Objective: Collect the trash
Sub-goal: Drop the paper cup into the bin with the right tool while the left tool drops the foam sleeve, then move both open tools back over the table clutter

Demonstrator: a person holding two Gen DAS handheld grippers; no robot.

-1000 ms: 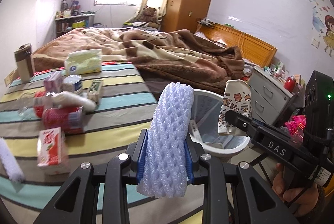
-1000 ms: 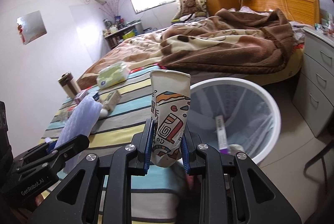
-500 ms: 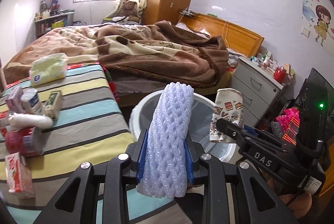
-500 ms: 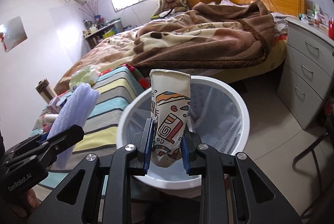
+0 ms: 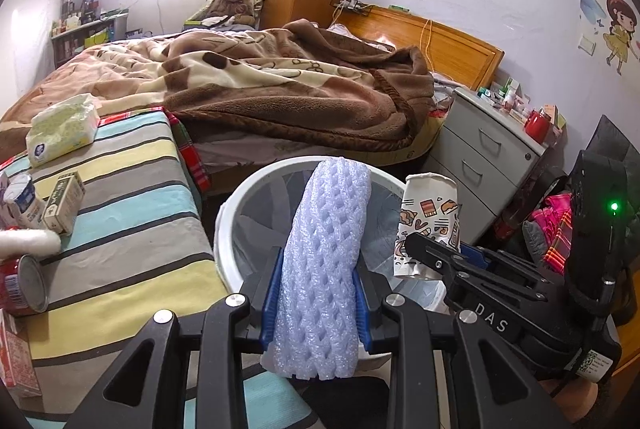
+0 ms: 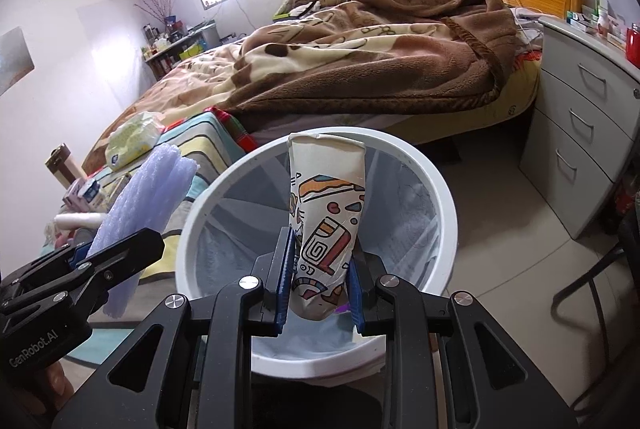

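Note:
My left gripper (image 5: 318, 303) is shut on a pale purple foam net sleeve (image 5: 326, 261) and holds it over the near rim of the white trash bin (image 5: 228, 213). My right gripper (image 6: 320, 287) holds a crushed patterned paper cup (image 6: 326, 213) above the bin's (image 6: 444, 189) opening; its jaws look slightly wider than before, with a gap showing beside the cup. The cup (image 5: 428, 221) and right gripper (image 5: 424, 249) also show in the left wrist view; the sleeve (image 6: 140, 213) and left gripper (image 6: 92, 261) show in the right wrist view.
A striped bench (image 5: 132, 213) left of the bin carries a tissue pack (image 5: 62, 129), small cartons (image 5: 64, 201), a red can (image 5: 20, 287) and other litter. A bed with a brown blanket (image 5: 280, 85) lies behind. A grey drawer unit (image 5: 480, 157) stands right.
Both grippers moved right from the bench to over the bin, carrying the sleeve and cup. The right gripper's jaws now appear a little wider around the cup.

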